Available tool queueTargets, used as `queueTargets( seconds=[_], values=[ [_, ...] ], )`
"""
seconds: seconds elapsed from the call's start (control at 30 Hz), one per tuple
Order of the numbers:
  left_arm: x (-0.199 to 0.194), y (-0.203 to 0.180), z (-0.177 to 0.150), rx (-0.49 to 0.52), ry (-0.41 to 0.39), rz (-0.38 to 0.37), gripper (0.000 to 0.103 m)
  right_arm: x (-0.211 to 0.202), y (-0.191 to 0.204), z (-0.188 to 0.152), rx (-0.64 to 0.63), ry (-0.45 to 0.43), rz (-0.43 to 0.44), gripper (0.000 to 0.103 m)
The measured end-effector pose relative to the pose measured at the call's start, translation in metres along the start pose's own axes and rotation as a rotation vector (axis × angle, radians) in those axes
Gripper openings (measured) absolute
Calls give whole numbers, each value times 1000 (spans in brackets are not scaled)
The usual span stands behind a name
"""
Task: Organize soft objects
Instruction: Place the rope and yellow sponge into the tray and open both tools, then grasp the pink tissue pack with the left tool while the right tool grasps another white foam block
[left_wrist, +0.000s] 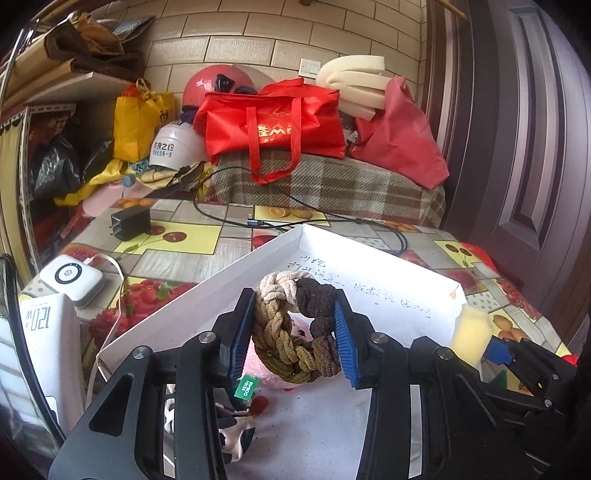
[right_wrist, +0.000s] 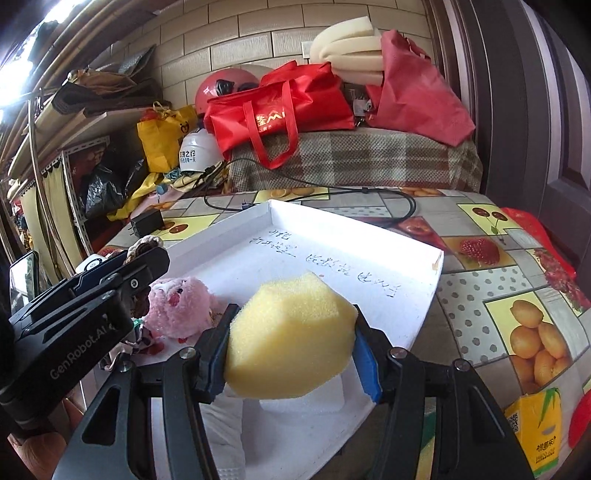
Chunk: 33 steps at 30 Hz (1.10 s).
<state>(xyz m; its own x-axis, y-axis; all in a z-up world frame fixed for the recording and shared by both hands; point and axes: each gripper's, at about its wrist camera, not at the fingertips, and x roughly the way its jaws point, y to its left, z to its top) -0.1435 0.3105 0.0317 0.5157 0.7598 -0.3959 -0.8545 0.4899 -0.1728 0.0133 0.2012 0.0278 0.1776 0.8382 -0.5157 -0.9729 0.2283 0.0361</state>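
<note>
My left gripper (left_wrist: 295, 332) is shut on a braided ring of beige, tan and brown cord (left_wrist: 295, 328) and holds it above the white tray (left_wrist: 388, 273). My right gripper (right_wrist: 291, 339) is shut on a yellow sponge (right_wrist: 291, 332) over the tray's near part (right_wrist: 332, 236). The sponge also shows in the left wrist view (left_wrist: 471, 332), at the tray's right edge. A pink plush toy (right_wrist: 177, 308) lies in the tray under the left gripper (right_wrist: 140, 258). A black-and-white patterned cloth (left_wrist: 236, 432) lies near it.
The tray sits on a table with a fruit-print cloth (left_wrist: 177, 236). A black charger (left_wrist: 131, 223), a cable (left_wrist: 295, 218) and a white power bank (left_wrist: 72, 278) lie to the left. A juice carton (right_wrist: 535, 424) stands at the right. Red bags (left_wrist: 273, 129) and helmets are piled behind.
</note>
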Motion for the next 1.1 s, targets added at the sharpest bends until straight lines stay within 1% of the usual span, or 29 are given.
queueTargets(
  seconds=[0.03, 0.1, 0.13, 0.17, 0.23, 0.27, 0.37, 0.47, 0.67, 0.9, 1.1],
  values=[
    [0, 0, 0, -3, -2, 6, 45, -1, 1, 0, -7, -8, -4, 59],
    [-2, -2, -1, 4, -14, 24, 56, -3, 4, 0, -28, -17, -11, 62],
    [-6, -5, -2, 16, -31, 38, 72, -3, 6, 0, -41, -23, -15, 68],
    [-9, -7, -3, 31, -49, 47, 89, -4, 8, -1, -52, -28, -20, 83],
    [-17, -16, -5, 74, -101, 52, 103, -5, 12, -1, -76, -40, -30, 97],
    [-22, -20, -6, 94, -125, 51, 103, -6, 15, -1, -91, -44, -38, 103],
    [-23, -22, -7, 108, -134, 57, 103, -9, 25, -2, -148, -67, -48, 103],
    [-23, -21, -7, 99, -139, 60, 103, -13, 29, -3, -175, -94, -48, 103],
    [-26, -17, -6, 65, -158, 73, 103, -17, 22, -2, -130, -116, -47, 103],
    [-38, -4, -10, 1, -162, 81, 103, -32, 25, -6, -140, -201, -51, 103],
    [-48, -6, -15, -3, -167, 82, 103, -38, 22, -9, -131, -198, -47, 103]
  ],
)
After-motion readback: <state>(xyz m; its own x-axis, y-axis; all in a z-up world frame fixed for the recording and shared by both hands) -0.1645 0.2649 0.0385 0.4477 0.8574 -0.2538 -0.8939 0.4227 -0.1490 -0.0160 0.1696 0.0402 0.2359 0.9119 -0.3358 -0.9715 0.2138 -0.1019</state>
